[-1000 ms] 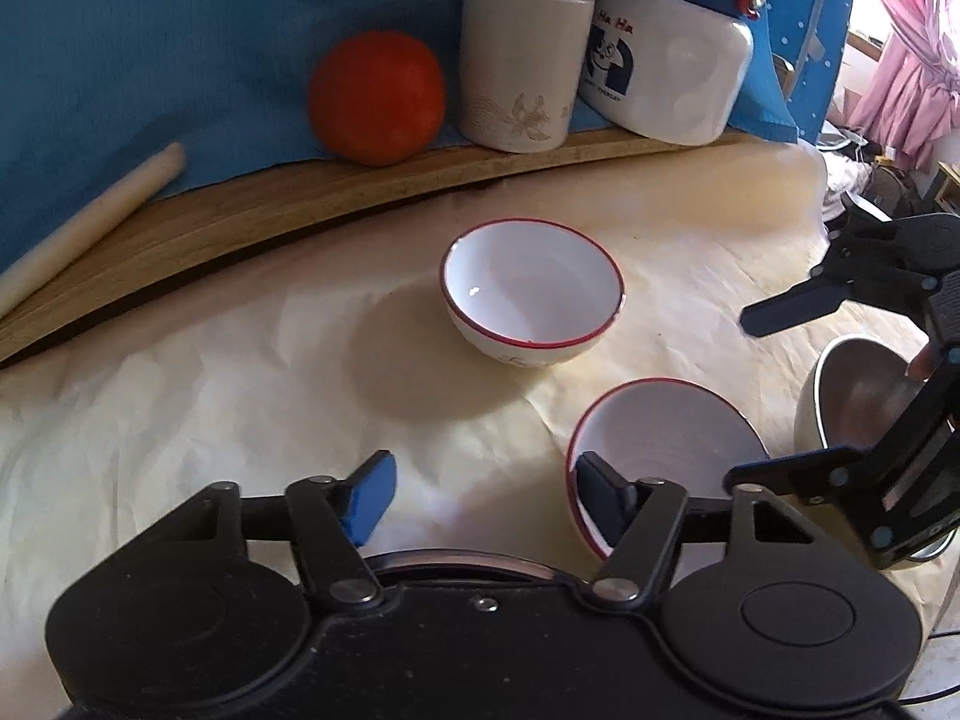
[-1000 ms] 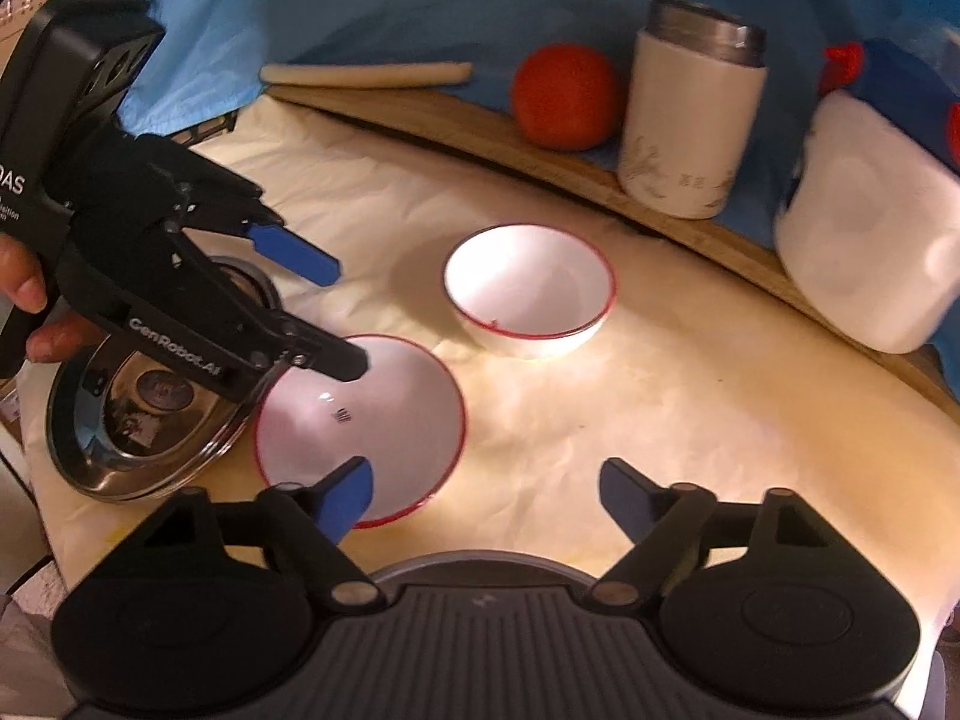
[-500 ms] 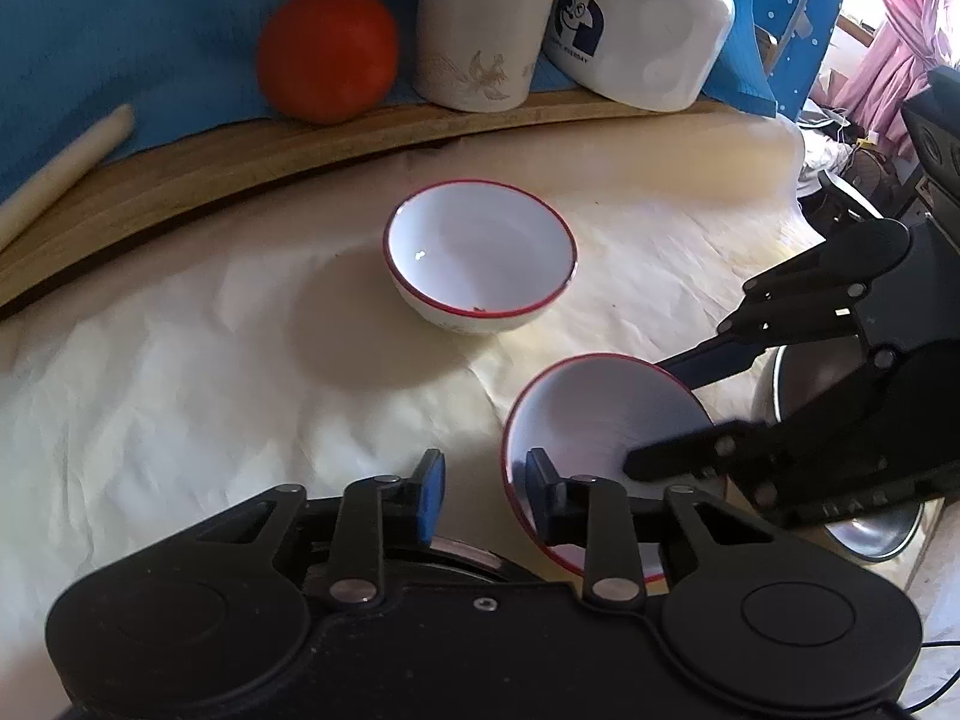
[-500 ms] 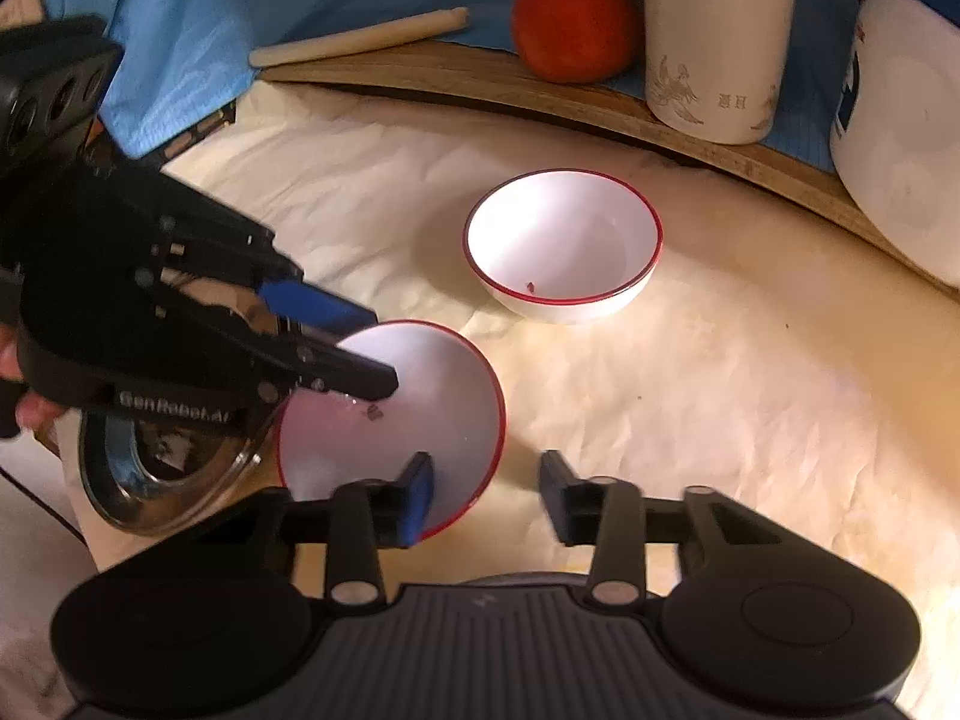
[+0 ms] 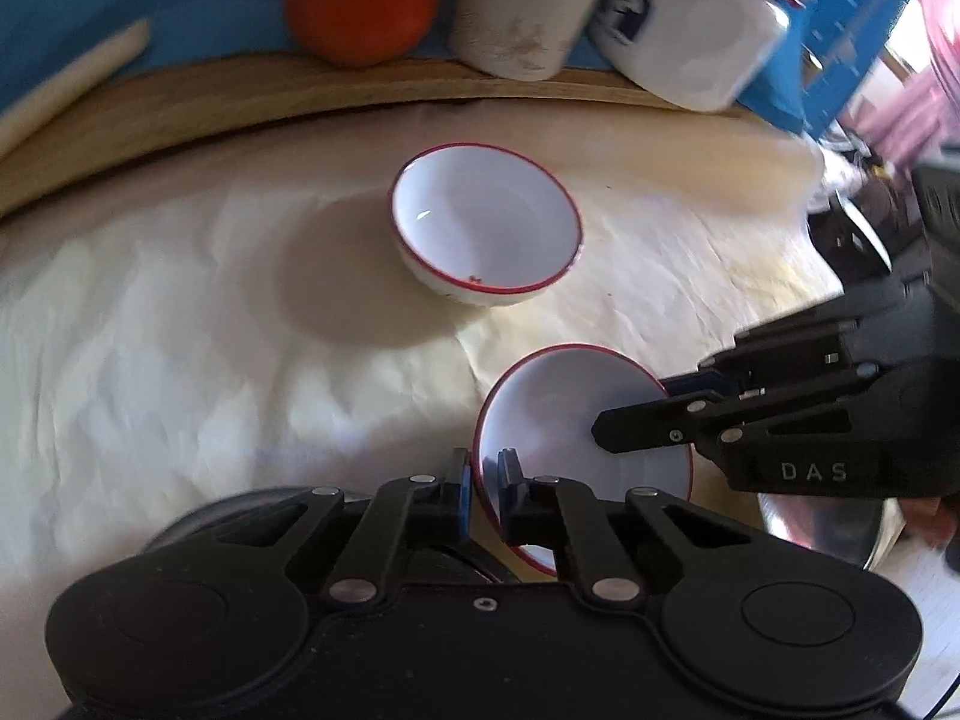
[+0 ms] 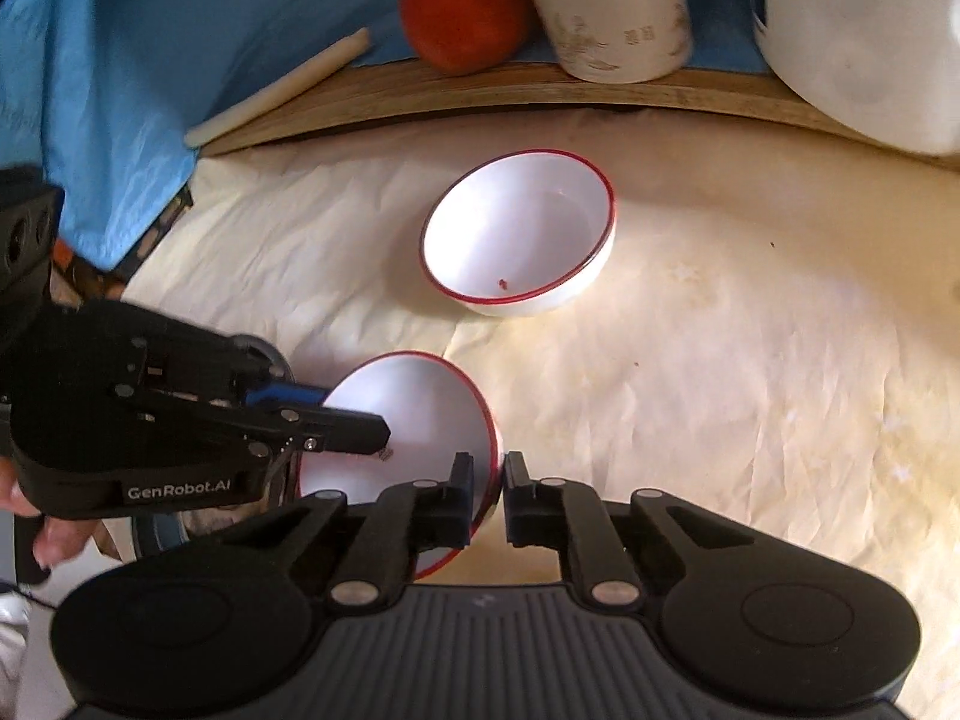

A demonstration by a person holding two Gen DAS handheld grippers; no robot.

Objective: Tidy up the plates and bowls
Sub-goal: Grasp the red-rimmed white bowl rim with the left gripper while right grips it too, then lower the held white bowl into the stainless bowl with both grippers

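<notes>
the near white bowl with a red rim sits tilted on the cream paper-covered table, close to the table's front edge. the left gripper is clamped on the left part of this bowl's rim, one finger outside the wall and one inside. the right gripper is clamped on the opposite, right part of the same rim, again with one finger on each side of the wall. each gripper also appears in the other's view: the right gripper reaches over the bowl from the right, the left gripper from the left.

a second white bowl with a red rim stands upright farther back on the table, apart from the held bowl. a shiny steel bowl lies just beside the held bowl, under the right gripper.

along the back, on a wooden board, stand a round orange-red fruit, a white cylindrical container and a large white jug. a pale rolling stick leans against blue cloth.
</notes>
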